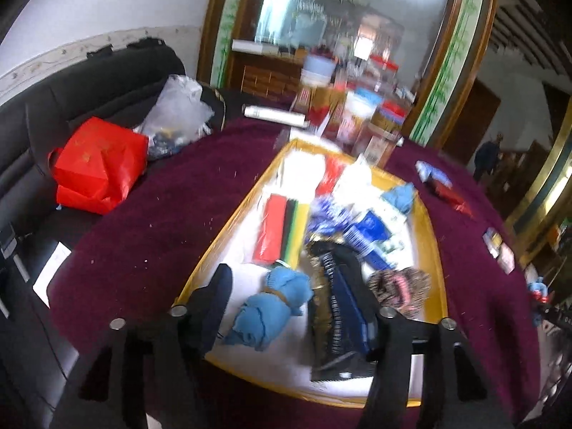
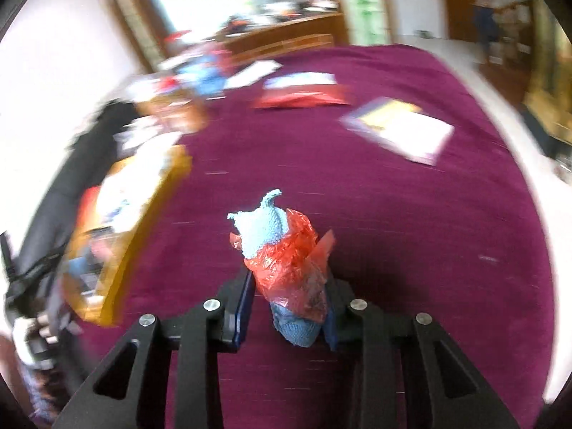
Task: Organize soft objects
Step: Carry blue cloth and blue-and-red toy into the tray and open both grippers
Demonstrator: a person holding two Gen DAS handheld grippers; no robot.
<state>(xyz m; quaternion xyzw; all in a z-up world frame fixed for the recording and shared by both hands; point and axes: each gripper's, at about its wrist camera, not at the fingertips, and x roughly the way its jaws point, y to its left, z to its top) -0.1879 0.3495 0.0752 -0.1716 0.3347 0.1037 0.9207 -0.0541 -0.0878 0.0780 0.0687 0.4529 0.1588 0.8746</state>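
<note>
A yellow-rimmed tray [image 1: 250, 193] with a white floor lies on the maroon cloth and holds several soft items. Among them are a sky-blue knit bundle [image 1: 271, 307], a red, black, green and yellow pack [image 1: 282, 228] and a leopard-print scrunchie [image 1: 400, 286]. My left gripper [image 1: 289, 293] hangs open over the tray's near end. The blue bundle lies between its fingers in view, and the pads are off it. In the right wrist view my right gripper [image 2: 289, 286] is shut on another blue knit piece wrapped in red plastic [image 2: 286, 257], held above the cloth to the right of the tray [image 2: 143, 214].
A red bag [image 1: 96, 168] and a clear plastic bag [image 1: 178, 114] rest on a black sofa to the left. Jars and boxes [image 1: 350, 107] crowd the table's far end. A red packet [image 2: 300, 96] and a booklet [image 2: 400, 128] lie on the cloth. A person [image 1: 486, 157] stands far off.
</note>
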